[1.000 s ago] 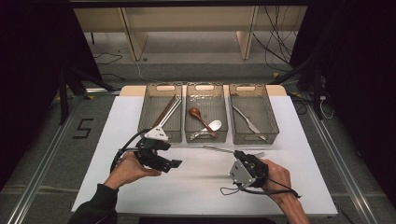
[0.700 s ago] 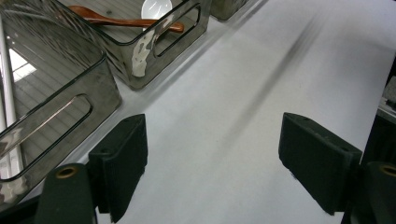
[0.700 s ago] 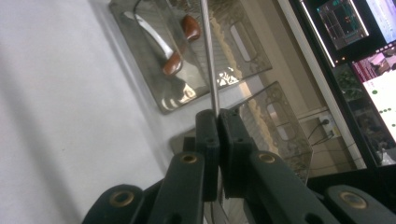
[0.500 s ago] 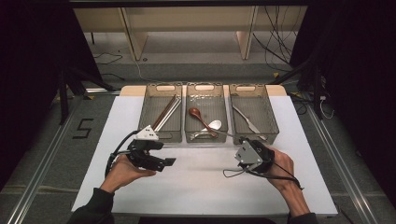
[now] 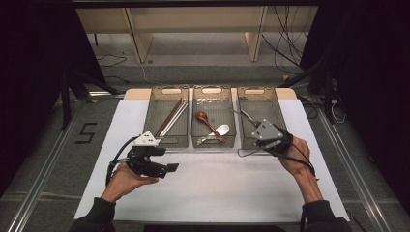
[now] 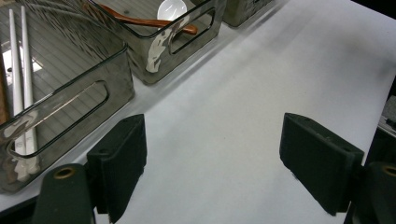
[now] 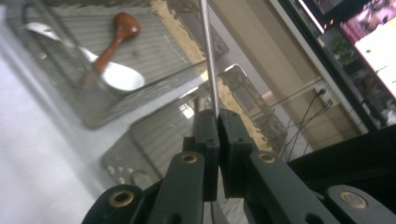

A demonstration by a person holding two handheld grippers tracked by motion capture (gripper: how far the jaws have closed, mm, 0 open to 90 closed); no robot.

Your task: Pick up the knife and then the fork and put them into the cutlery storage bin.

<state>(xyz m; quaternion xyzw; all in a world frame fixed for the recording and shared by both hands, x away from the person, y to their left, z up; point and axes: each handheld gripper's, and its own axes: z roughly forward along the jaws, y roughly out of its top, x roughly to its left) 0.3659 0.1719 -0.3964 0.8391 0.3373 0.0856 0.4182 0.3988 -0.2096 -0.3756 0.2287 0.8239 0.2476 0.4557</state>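
Black-jawed, the left tool point(image 5: 170, 167) hangs wide open and holds nothing over the white counter point(image 5: 217, 188) at lower left of the high view, while at right of centre the right tool point(image 5: 247, 151) clamps a thin metal utensil point(image 7: 209, 60) above the rightmost bin point(image 5: 258, 99).

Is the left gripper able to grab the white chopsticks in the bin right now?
Probably yes. The left gripper has open, empty jaws, and the white chopsticks lie in the open-topped left bin just beside it. Only the bin's wall stands between, so it would need to go over the rim.
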